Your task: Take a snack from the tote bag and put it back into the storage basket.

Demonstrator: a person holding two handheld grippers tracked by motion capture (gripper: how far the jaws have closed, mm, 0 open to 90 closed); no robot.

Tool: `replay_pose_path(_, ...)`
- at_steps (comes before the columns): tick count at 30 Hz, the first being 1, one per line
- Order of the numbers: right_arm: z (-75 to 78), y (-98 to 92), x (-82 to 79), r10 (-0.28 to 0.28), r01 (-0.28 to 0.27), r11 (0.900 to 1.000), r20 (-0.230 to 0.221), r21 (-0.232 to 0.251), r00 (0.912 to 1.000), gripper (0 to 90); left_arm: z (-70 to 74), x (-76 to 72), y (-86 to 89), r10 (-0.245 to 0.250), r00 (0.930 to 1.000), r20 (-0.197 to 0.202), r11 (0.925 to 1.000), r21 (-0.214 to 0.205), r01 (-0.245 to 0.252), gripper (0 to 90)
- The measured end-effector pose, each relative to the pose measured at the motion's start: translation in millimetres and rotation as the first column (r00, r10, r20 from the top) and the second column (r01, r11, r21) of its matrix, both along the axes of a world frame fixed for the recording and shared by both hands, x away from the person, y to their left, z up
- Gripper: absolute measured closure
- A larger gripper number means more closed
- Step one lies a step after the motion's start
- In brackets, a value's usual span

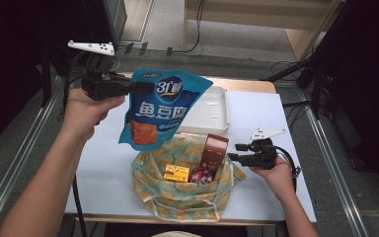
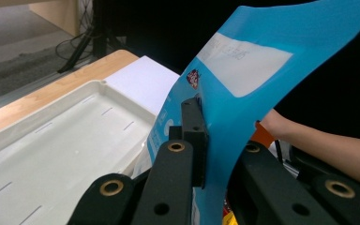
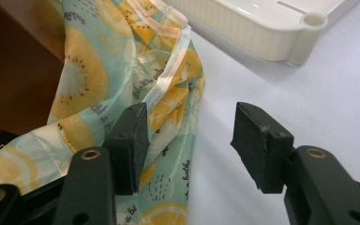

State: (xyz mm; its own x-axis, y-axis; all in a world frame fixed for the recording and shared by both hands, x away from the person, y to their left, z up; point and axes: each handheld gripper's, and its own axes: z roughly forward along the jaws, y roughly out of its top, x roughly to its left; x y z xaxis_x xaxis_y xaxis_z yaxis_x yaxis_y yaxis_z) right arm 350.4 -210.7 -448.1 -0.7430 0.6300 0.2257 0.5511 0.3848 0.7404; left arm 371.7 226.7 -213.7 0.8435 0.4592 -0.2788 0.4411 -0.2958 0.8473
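A blue snack pouch (image 1: 163, 106) hangs in the air above the table, and my left gripper (image 1: 142, 88) is shut on its upper left edge. In the left gripper view the jaws (image 2: 211, 136) pinch the pouch's blue back (image 2: 262, 70). Below it lies a fruit-print cloth bag (image 1: 177, 200) with its mouth open, holding a brown box (image 1: 214, 149), a small yellow box (image 1: 176, 173) and a round dark tin (image 1: 201, 175). My right gripper (image 1: 232, 157) stands open at the bag's right rim. Its left pad (image 3: 131, 140) is beside the cloth hem (image 3: 164, 89), and the gripper (image 3: 194, 140) holds nothing.
A white tray (image 1: 212, 111) lies on the white table cover behind the bag; its corner (image 3: 309, 21) is just beyond my right gripper. The tray's bare floor (image 2: 65, 154) lies under my left gripper. Cables and stands crowd the floor at the back.
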Motion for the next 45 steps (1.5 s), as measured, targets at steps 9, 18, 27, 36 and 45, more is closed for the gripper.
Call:
replay_pose_path(9,-0.1,1.9,1.7,0.003,-0.003,1.0,0.006,0.002,1.0,47.1,-0.4,7.9,14.2,0.042,0.9991,-0.013,0.9991,0.008,-0.041,89.4)
replay_pose_path(18,0.8,4.0,2.9,0.01,-0.01,1.0,0.008,-0.001,0.9999,47.1,4.6,20.7,18.9,0.081,0.9967,-0.012,0.9963,0.032,-0.08,89.4)
replay_pose_path(27,0.9,3.9,3.0,0.013,-0.013,0.9999,0.008,0.001,0.9999,47.1,4.5,45.1,21.0,0.123,0.9923,-0.019,0.9913,0.05,-0.122,89.4)
replay_pose_path(36,1.3,4.2,2.8,0.017,-0.017,0.9998,0.008,0.005,0.9998,47.1,2.1,70.5,13.0,0.144,0.9893,-0.023,0.9874,0.07,-0.142,89.3)
replay_pose_path(45,1.5,4.7,2.4,0.017,-0.017,0.9998,0.008,0.007,0.9998,47.1,-4.4,94.5,0.8,0.154,0.9873,-0.041,0.9864,0.065,-0.151,89.3)
